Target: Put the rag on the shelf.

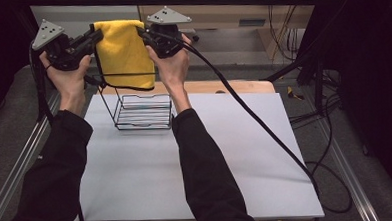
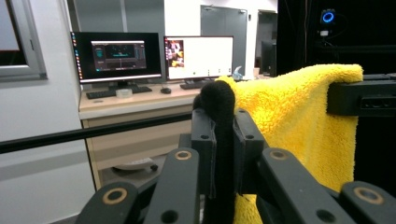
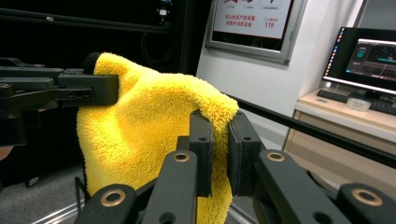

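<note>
Yellow towel (image 1: 125,51) (no label legible) above wire basket (image 1: 143,112).

White desk (image 1: 197,180), bare at 6 o'clock; wooden strip (image 1: 243,86) along its far edge at 12; two lit monitors (image 2: 116,56) beyond; cables (image 1: 329,114) at 3

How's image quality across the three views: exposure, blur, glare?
High view: white table bright and evenly lit, room edges fall to black, sleeves lose detail; yellow towel well exposed. Left gripper view: monitors slightly blown out and soft, left claw up close dark but sharp enough. Right gripper view: towel pile crisp, right claw readable, backdrop at left nearly black, wall poster washed out.
</note>
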A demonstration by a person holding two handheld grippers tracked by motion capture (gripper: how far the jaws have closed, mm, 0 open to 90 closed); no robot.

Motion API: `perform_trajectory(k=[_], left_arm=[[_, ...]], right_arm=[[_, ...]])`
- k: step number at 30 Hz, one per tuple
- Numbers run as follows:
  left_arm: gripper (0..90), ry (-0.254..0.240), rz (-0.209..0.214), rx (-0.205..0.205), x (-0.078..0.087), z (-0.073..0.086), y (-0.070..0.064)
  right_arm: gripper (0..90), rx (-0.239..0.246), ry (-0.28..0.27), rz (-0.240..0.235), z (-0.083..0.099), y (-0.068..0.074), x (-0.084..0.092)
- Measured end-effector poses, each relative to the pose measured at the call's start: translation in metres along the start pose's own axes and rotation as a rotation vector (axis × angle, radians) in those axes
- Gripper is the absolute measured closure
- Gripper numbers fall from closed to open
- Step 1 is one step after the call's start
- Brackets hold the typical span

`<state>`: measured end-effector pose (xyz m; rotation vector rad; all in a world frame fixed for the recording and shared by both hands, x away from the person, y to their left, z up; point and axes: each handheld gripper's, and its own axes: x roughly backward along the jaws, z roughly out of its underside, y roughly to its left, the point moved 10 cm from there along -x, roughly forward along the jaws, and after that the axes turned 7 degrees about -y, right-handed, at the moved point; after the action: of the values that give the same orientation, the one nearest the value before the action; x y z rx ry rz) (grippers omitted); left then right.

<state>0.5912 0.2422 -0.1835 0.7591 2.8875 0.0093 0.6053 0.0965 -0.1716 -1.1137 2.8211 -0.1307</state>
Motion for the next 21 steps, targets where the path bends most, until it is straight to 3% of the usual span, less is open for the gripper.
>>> perform_trajectory(k=[12,21], left_arm=[[81.1,0.011,0.013,-0.014,0.012,0.016,-0.011],[81.1,0.017,-0.002,-0.009,0.015,0.026,-0.007]], right_arm=[[82.0,0.007,0.024,-0.027,0.015,0.005,0.011],[82.0,0.007,0.04,-0.048,0.022,0.009,0.011]])
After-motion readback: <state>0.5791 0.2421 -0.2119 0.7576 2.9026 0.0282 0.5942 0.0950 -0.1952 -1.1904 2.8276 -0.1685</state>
